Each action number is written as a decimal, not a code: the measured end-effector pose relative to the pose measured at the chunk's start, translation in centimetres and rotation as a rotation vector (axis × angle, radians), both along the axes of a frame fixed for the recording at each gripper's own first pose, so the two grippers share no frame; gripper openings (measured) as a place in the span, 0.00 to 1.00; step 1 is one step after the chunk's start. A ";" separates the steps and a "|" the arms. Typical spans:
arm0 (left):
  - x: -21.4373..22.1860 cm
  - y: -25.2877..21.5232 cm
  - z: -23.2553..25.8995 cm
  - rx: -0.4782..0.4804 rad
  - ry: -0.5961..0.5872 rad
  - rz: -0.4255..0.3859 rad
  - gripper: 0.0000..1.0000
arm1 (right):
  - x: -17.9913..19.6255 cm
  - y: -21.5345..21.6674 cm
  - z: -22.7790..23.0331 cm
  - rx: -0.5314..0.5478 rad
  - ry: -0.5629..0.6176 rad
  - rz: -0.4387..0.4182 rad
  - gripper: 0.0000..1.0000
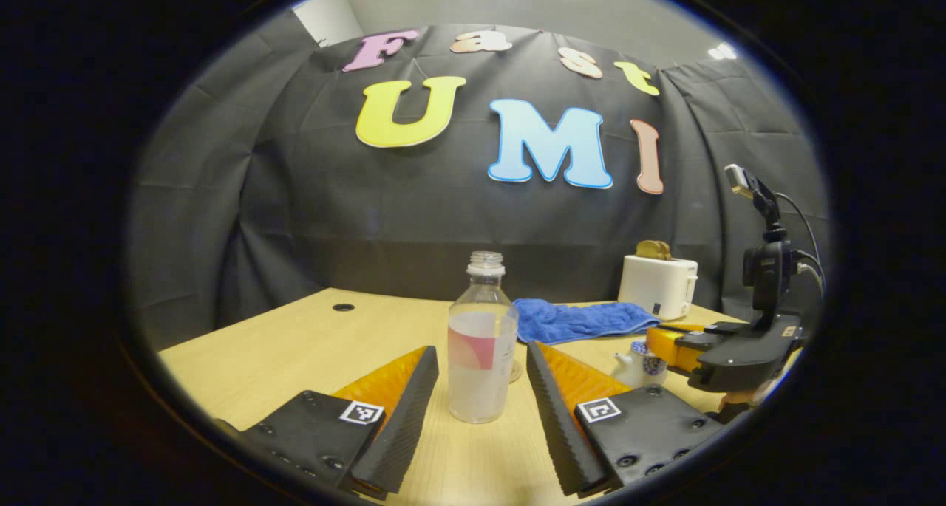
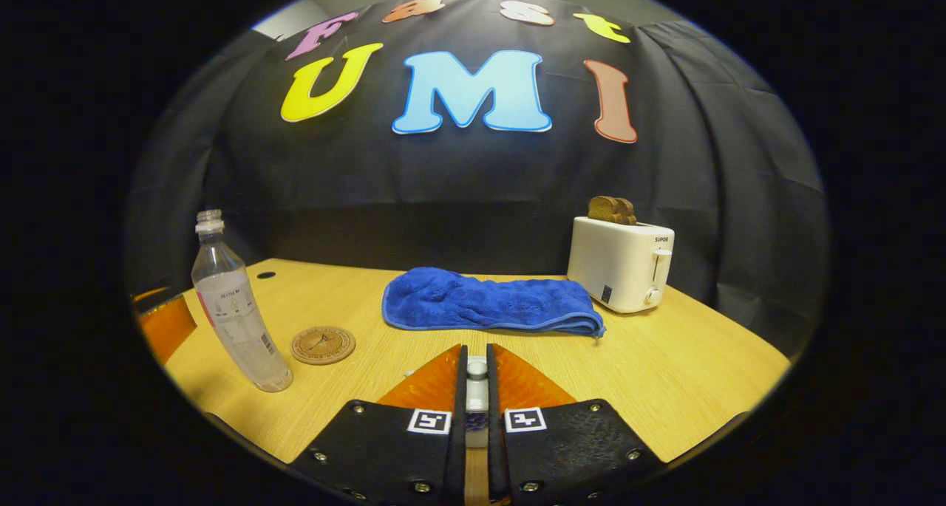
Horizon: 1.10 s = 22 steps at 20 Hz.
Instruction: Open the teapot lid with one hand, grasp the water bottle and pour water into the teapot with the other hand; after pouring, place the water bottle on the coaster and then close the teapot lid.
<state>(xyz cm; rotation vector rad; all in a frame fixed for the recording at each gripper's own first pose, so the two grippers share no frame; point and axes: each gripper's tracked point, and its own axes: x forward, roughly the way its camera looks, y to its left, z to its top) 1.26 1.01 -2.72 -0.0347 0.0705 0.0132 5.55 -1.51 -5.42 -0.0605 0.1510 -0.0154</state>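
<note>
One clear plastic water bottle (image 1: pixel 482 343), uncapped, upright on pale wood-grain tabletop (image 1: pixel 295 351), partly filled, pink-and-white label band; stands between spread fingers of left gripper (image 1: pixel 480 410), neither ribbed pad touching it, jaws wide open and holding nothing. In right gripper view same bottle (image 2: pixel 233 306) at far left, leaning through lens distortion, base just left of one round brown cork-like coaster (image 2: pixel 322 344), apart from it, not on it. One small white ceramic teapot with blue pattern (image 1: pixel 641 363) low at right in left gripper view, partly hidden behind left gripper's right finger and the other gripper's dark body. Right gripper (image 2: pixel 477 388) nearly closed, both fingers pinching small white knob of teapot lid (image 2: pixel 477 394) in narrow gap; whether lid is raised off pot cannot be told. Same right gripper (image 1: pixel 728 351) seen side-on at right edge of left gripper view, with cabled camera mast above. One blue terry cloth (image 2: pixel 491 300), folded, fuzzy, lying flat mid-table toward far side. One white boxy toaster (image 2: pixel 621 262) right of cloth, smooth plastic shell, brown bread slices poking from top, count unclear. One small dark round hole (image 1: pixel 343 307) in tabletop at far left.
</note>
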 end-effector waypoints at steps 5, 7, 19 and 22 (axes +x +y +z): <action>0.1 0.0 -0.4 0.006 0.009 0.003 0.87 | 0.1 0.0 -0.1 -0.049 0.007 -0.003 0.12; 0.1 0.0 -0.5 0.007 0.014 0.001 0.87 | 0.1 -0.1 0.0 -0.028 0.002 0.001 0.12; 1.7 0.6 -2.2 0.039 0.061 -0.005 0.87 | -0.4 -0.4 1.7 0.071 -0.066 0.018 0.12; 2.2 0.5 -2.6 0.049 0.066 -0.010 0.87 | -0.5 -0.5 1.8 0.082 -0.076 0.019 0.12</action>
